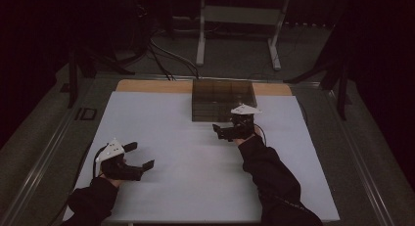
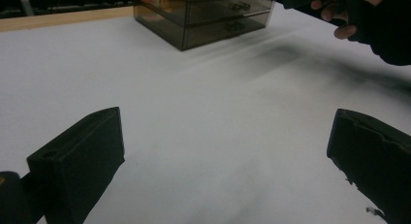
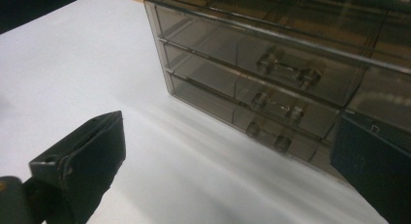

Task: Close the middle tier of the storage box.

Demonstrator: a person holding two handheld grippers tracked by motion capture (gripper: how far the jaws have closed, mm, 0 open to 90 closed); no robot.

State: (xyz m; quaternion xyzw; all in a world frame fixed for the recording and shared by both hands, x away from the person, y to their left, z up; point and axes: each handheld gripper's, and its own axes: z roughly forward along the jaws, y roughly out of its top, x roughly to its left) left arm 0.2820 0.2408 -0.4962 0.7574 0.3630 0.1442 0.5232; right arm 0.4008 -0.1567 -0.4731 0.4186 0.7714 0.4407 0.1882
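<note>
Drawer unit (image 3: 271, 83) is seen as smoked translucent plastic, glossy and smooth, with clear plastic handles (image 3: 288, 71). Table (image 1: 195, 157) is covered by a matt white sheet; bare wood is shown at its far edge. Tool jaws are rendered in matt black plastic.

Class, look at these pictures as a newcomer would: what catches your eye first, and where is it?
The smoky see-through drawer box stands at the far edge of the white table, its three drawers shut. The right tool, jaws open, sits just in front of it. The left tool, also open, rests near the table's front left.
</note>
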